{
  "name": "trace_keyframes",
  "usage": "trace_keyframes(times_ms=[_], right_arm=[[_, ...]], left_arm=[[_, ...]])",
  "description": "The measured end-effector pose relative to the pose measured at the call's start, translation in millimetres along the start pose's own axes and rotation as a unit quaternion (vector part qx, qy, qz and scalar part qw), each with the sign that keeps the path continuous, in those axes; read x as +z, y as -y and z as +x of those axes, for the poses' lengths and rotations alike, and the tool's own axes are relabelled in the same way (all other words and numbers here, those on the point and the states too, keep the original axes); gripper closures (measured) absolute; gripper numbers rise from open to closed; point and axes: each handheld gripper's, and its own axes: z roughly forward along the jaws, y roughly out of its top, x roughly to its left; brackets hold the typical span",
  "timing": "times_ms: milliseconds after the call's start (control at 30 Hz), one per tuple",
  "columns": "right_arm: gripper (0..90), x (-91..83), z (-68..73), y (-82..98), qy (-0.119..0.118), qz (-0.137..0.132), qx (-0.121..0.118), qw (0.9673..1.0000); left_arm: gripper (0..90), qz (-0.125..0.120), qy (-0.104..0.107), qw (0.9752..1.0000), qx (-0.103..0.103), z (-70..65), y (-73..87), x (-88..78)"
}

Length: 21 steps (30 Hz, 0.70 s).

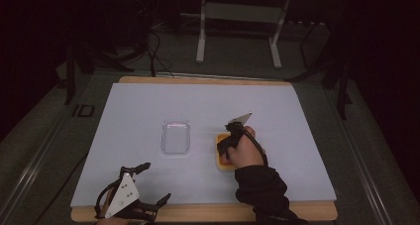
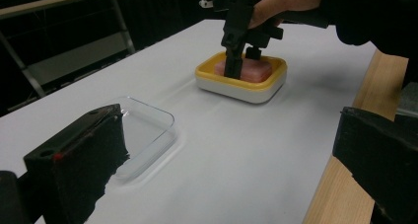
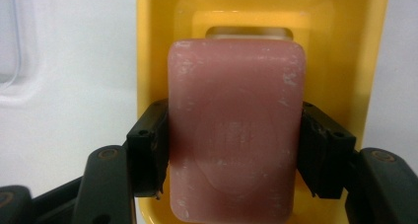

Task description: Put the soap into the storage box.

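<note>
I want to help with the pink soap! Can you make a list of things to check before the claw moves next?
1. Right claw shut on both sides of the pink soap: ok.
2. Soap sits inside the yellow dish: ok.
3. Grip tight enough to lift: cannot tell.
4. Clear lid lies apart from the dish, out of the way: ok.
5. Left claw open and well away at the table edge: ok.
6. Dish flat on the white sheet: ok.
</note>
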Motion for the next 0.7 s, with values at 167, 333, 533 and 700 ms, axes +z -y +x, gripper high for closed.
trace_keyframes(times_ms=[167, 333, 533, 700], right_arm=[[35.9, 0.9, 3.3, -1.6, 0.016, 0.014, -0.013, 0.9997], [32.7, -8.8, 5.3, -2.7, 0.012, 0.002, -0.028, 0.9995], [31.7, -25.3, 4.5, -1.9, 0.006, -0.004, -0.040, 0.9992], [29.6, -39.7, 5.0, -0.4, 0.005, -0.019, -0.080, 0.9966]], left_arm=[[0.4, 0.001, 0.000, 1.0000, 0.001, -0.3, 0.0, 0.1], [0.4, 0.001, 0.000, 1.0000, 0.001, -0.2, 0.0, 0.2], [0.4, 0.002, 0.000, 1.0000, 0.001, -0.1, 0.0, 0.4], [0.4, 0.002, -0.001, 1.0000, 0.002, -0.4, -0.1, 0.3]])
